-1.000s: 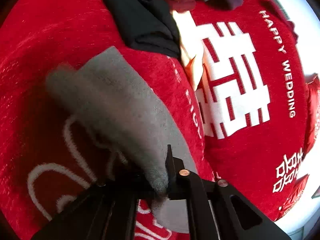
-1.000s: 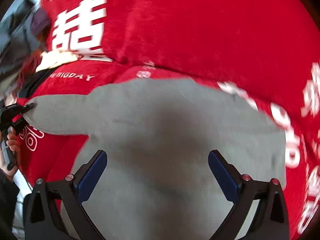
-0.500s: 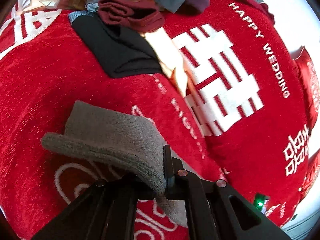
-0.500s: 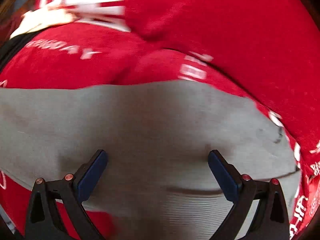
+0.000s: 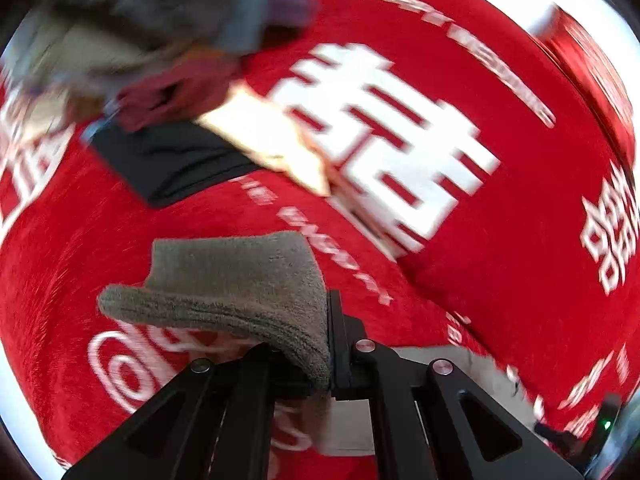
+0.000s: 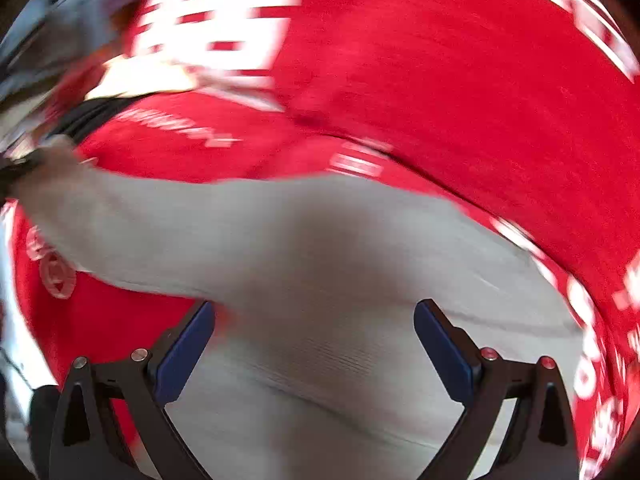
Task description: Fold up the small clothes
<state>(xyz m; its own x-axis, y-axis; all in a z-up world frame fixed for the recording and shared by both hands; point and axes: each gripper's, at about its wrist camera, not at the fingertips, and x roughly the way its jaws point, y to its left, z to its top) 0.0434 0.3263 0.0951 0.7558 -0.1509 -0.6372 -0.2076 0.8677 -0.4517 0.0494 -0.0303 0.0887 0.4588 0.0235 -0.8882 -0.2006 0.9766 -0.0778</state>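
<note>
Left gripper [image 5: 326, 344] clamped on grey sock [image 5: 240, 280] toe end, sock raised just ahead of jaws; right gripper [image 6: 314, 344] spread wide above cuff, gripping nothing; risk: unpinned cuff drags across red cloth [image 5: 520, 240], fold skews

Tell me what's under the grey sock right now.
Under the grey sock lies the red printed cloth, visible all around it. The patch directly beneath is covered. The left claw pinches one end; the right claw hangs open.
</note>
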